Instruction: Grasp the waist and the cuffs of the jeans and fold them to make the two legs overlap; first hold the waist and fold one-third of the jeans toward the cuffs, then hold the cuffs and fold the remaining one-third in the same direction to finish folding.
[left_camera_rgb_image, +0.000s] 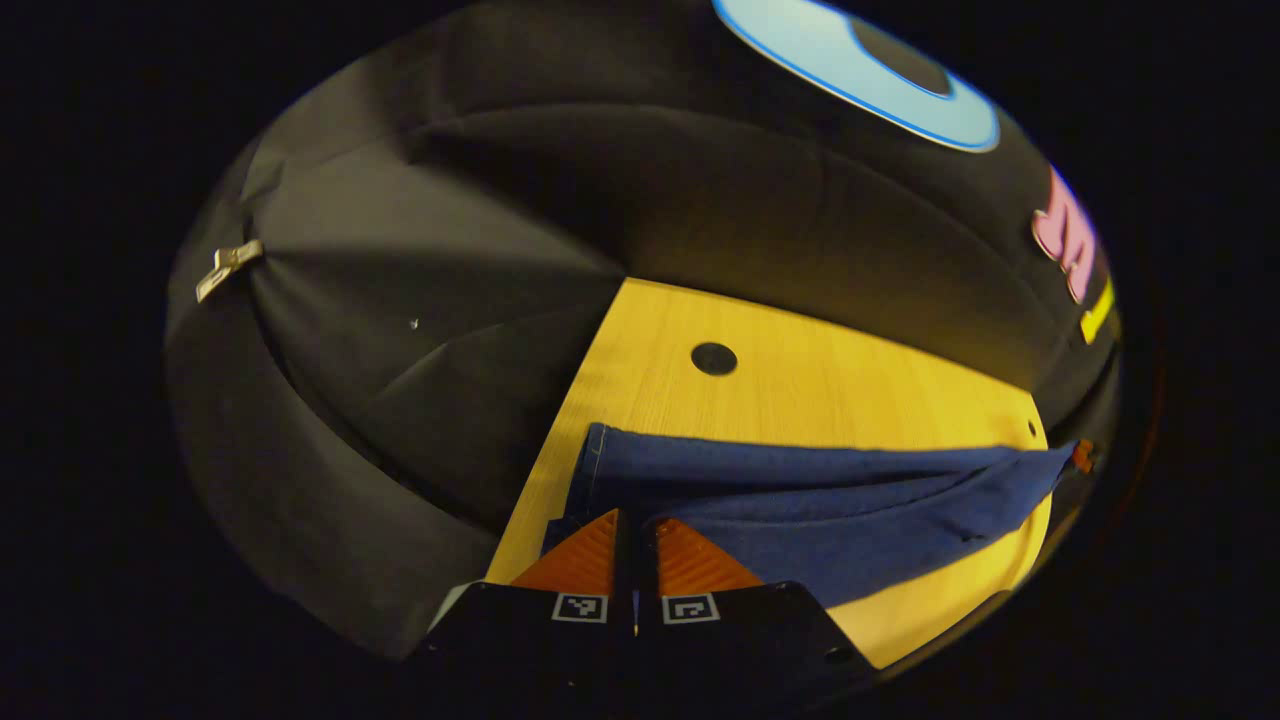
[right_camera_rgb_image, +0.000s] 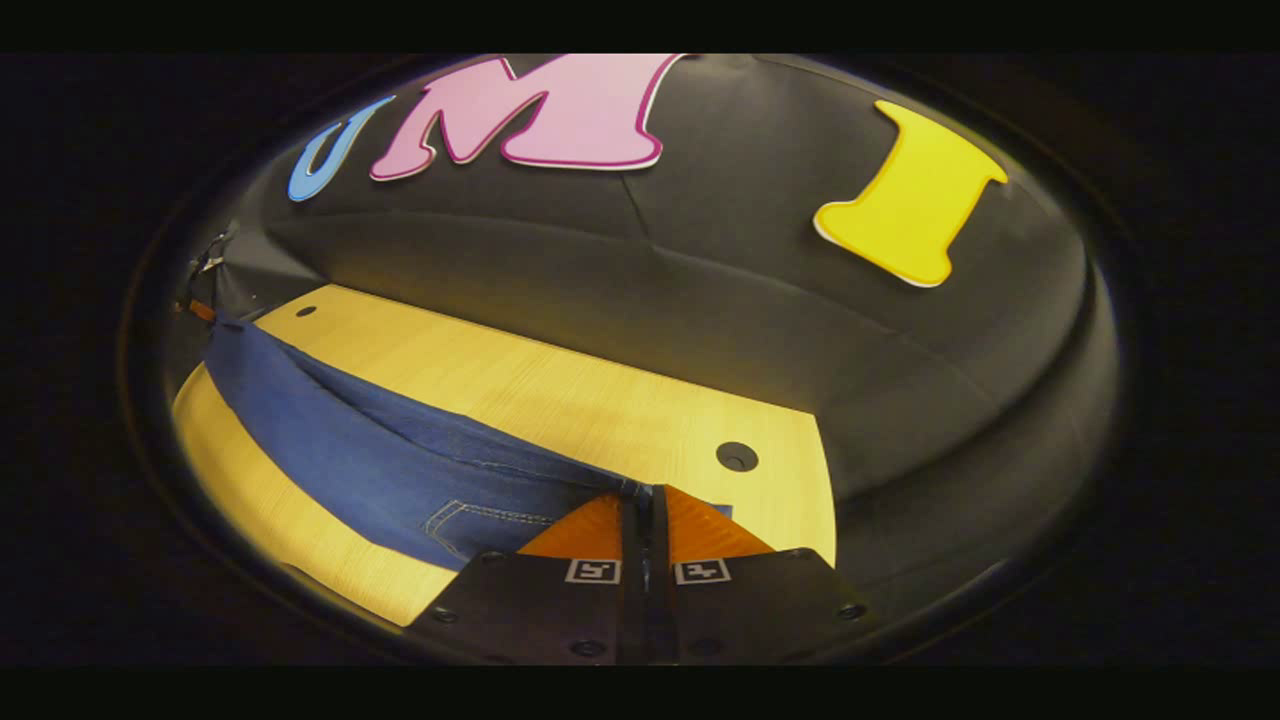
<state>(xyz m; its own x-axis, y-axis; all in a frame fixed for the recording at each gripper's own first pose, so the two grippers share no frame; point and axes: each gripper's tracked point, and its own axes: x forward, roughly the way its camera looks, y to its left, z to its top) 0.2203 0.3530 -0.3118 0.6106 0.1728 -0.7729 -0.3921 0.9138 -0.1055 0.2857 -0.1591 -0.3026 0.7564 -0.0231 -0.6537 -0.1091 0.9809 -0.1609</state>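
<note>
Stretching across the wooden tabletop (left_camera_rgb_image: 800, 385), the blue jeans (left_camera_rgb_image: 800, 500) hang as a long, sagging band between the two tongs. In the left gripper view the left tongs (left_camera_rgb_image: 634, 530) are pressed together, with only a narrow dark slit between the fingers, and they pinch the denim at a hemmed cuff end with pale stitching along its edge. From there the cloth runs away to the right in two overlapping layers and narrows to a point at the far edge of the tabletop, where a small piece of the other tongs shows beside the denim tip.

In the right gripper view the right tongs (right_camera_rgb_image: 648, 505) are likewise pressed together and pinch the jeans (right_camera_rgb_image: 400, 450) at the waist end; a curved line of pocket stitching lies just left of the fingers. The denim runs from these tongs up and to the left, lifted off the wood along much of its length, with the tabletop (right_camera_rgb_image: 560, 400) visible both behind it and in front of it.

A round dark hole (left_camera_rgb_image: 714, 358) sits in the tabletop beyond the jeans in the left gripper view, and a similar hole (right_camera_rgb_image: 737, 456) lies just right of the waist in the right gripper view. Black cloth (left_camera_rgb_image: 420, 300) forms the booth wall behind the tabletop, and a small pale clip (left_camera_rgb_image: 228, 268) is fastened on it at the left.
</note>
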